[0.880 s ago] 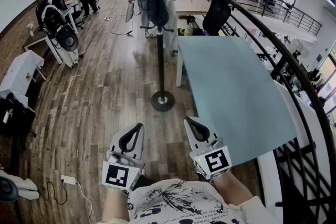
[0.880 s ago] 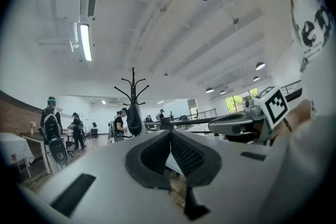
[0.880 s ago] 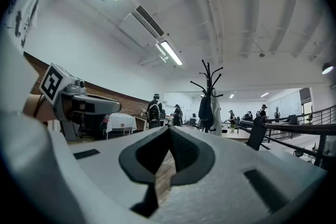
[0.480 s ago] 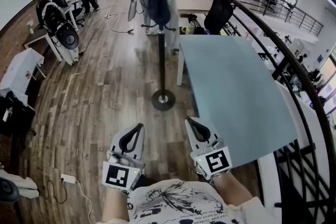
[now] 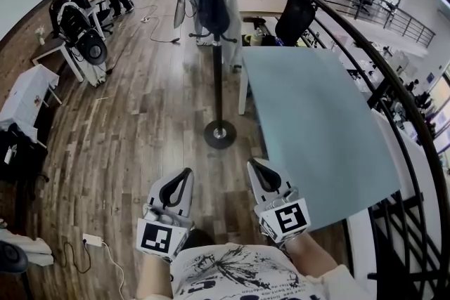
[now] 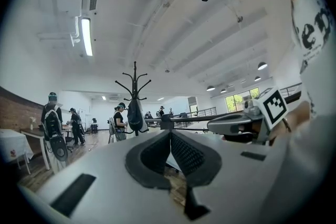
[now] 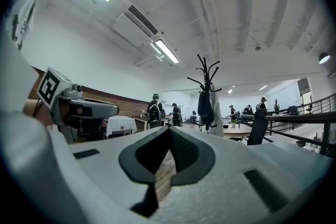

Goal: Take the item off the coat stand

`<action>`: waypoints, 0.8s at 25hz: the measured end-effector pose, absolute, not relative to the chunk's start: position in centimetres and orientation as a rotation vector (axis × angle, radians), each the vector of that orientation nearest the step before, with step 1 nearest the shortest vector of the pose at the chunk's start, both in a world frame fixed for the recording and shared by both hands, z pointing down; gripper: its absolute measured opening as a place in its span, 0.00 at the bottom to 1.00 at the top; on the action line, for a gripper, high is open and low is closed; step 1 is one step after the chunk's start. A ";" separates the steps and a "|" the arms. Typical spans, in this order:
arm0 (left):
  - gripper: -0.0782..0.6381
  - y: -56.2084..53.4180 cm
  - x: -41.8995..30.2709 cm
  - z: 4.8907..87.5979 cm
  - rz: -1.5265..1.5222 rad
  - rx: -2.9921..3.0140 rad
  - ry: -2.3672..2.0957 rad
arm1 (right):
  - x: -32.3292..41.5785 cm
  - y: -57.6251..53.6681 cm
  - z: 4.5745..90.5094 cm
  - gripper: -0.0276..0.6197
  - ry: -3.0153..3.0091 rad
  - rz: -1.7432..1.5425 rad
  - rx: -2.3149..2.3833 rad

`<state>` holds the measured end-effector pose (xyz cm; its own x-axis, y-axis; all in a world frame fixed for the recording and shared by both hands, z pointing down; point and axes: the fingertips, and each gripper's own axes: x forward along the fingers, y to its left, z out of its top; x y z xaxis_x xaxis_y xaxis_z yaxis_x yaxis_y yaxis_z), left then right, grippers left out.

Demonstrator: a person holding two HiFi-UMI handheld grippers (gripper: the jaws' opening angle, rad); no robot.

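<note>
A black coat stand (image 5: 216, 46) rises from a round base (image 5: 220, 134) on the wood floor ahead of me. A dark bag (image 5: 211, 10) hangs from its upper hooks, with a pale garment (image 5: 229, 17) beside it. The bag (image 6: 135, 117) also shows far off in the left gripper view, and the bag (image 7: 204, 108) in the right gripper view. My left gripper (image 5: 185, 172) and right gripper (image 5: 254, 165) are held low and close to my body, well short of the stand. Both have their jaws shut with nothing between them.
A pale blue-green table (image 5: 316, 123) stands to the right of the stand, with a black railing (image 5: 394, 102) beyond it. Several people and desks (image 5: 77, 38) are at the far left and back. A power strip (image 5: 92, 241) and cable lie on the floor at lower left.
The view has shifted slightly: the stand's base sits a little to the right of where it was. Both grippers keep their places and stay shut.
</note>
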<state>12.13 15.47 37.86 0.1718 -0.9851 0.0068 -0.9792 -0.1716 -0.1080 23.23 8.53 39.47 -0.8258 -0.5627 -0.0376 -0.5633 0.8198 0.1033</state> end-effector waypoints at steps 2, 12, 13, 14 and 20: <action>0.12 14.8 11.6 38.3 -0.129 -2.354 1.964 | 22.5 7.8 39.8 0.03 2.998 0.163 -0.925; 0.12 6.2 2.7 41.1 -0.117 -2.421 1.909 | 14.0 -0.3 43.0 0.03 3.002 0.126 -1.025; 0.12 4.7 1.3 41.1 -0.111 -2.433 1.894 | 12.7 -1.5 43.1 0.03 2.998 0.128 -1.044; 0.12 3.2 -0.2 40.8 -0.100 -2.438 1.882 | 11.3 -2.9 43.1 0.03 2.993 0.128 -1.064; 0.12 -6.1 -9.4 38.9 -0.082 -2.505 1.770 | 2.8 -11.5 41.8 0.03 2.942 0.114 -1.217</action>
<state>-9.43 -6.11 38.90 0.3343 -0.9425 0.0016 -0.9385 -0.3331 -0.0906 2.79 -11.50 41.78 -0.7075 -0.7066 0.0135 -0.7035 0.7059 0.0831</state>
